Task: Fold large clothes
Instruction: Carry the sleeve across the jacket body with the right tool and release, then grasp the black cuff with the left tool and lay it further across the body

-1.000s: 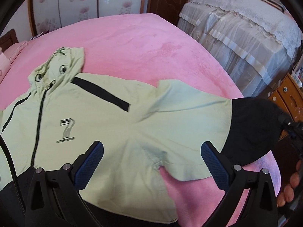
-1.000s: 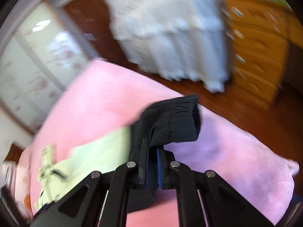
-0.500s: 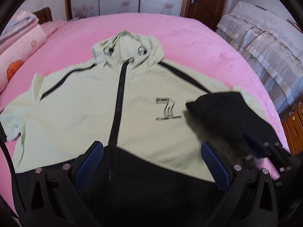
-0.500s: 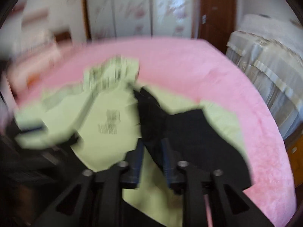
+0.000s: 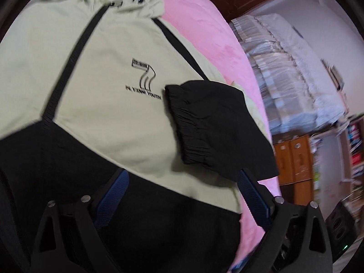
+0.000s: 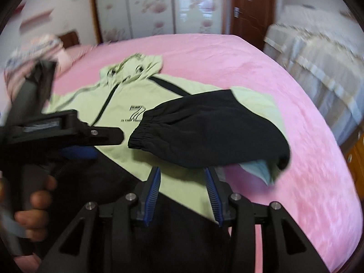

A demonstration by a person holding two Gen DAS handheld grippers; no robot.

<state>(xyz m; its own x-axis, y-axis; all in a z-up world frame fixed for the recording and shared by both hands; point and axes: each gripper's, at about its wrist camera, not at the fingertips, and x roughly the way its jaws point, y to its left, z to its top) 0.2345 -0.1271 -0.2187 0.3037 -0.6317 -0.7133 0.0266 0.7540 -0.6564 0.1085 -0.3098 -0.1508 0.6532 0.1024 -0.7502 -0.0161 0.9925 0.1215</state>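
On the pink bed (image 6: 261, 72) a pale green hooded jacket (image 5: 109, 104) lies spread front-side up, its hood toward the far end, a dark zip running down the middle and a black number seven printed on the chest. The lower part of the jacket is black. One black sleeve (image 6: 209, 134) is folded in across the chest, its gathered cuff resting just beside the printed seven, while the rest of the sleeve lies over the jacket's edge toward the side of the bed. The right gripper (image 6: 184, 182) hangs just over the jacket near the sleeve's lower edge, its blue pads apart and still spreading; the sleeve lies just beyond the tips and nothing is pinched between the pads. The left gripper (image 5: 182, 186) hovers over the black lower half of the jacket with its jaws very wide, narrowing slightly, and only flat cloth shows beneath the gap. In the right wrist view the left gripper (image 6: 95, 136) shows from the side at the left edge, with a person's hand (image 6: 34, 209) wrapped around its handle. A second bed with a white cover (image 6: 318, 68) stands beside the pink one, and a brown door (image 6: 250, 6) and a wardrobe with flowered panels (image 6: 136, 6) stand behind.
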